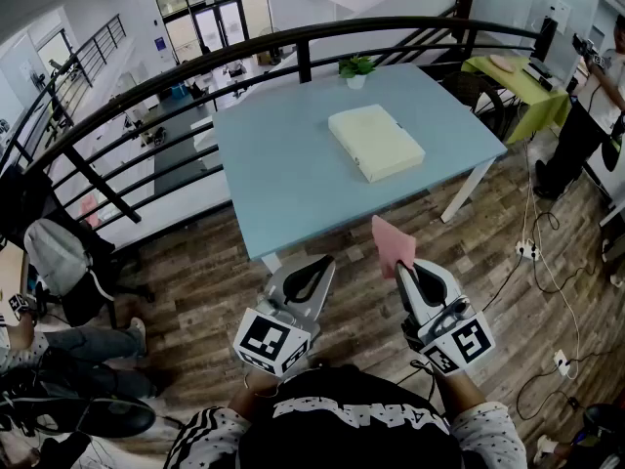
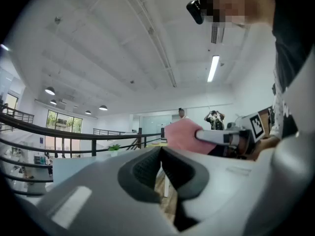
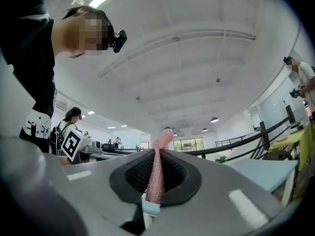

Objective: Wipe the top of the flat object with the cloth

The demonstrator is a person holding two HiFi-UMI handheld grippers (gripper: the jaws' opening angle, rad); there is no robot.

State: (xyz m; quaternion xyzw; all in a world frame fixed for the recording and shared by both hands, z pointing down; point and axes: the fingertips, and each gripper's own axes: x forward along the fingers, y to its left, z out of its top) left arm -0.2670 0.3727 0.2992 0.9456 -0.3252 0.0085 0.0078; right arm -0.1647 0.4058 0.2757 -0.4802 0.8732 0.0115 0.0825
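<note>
Two grippers hang side by side at the 6 o'clock edge of the head view, both short of the table (image 1: 283, 179). The left gripper (image 1: 322, 265) has its jaws together with nothing between them. The left gripper view confirms it: the dark pads meet at the tip (image 2: 160, 150) and only floor shows through the gap behind them. The right gripper (image 1: 402, 268) is clamped on the cloth (image 1: 390, 245), a pink piece that stands up out of the jaws toward 12 o'clock, over the floor just off the table's near edge.

From overhead the cloth looks like a broad flat flap. The right gripper view shows it edge-on instead, a narrow knitted strip (image 3: 156, 178) pinched between the pads and curling over at its top. The left gripper view catches the same cloth (image 2: 181, 135) from the side, at 2 o'clock of its own jaws.

Only the head view shows the flat object (image 1: 375, 142), a cream slab lying on the blue tabletop toward 1 o'clock of the table's middle, well apart from both grippers. A small potted plant (image 1: 356, 69) stands at the table's 12 o'clock edge, beside the dark railing (image 1: 195, 66).
</note>
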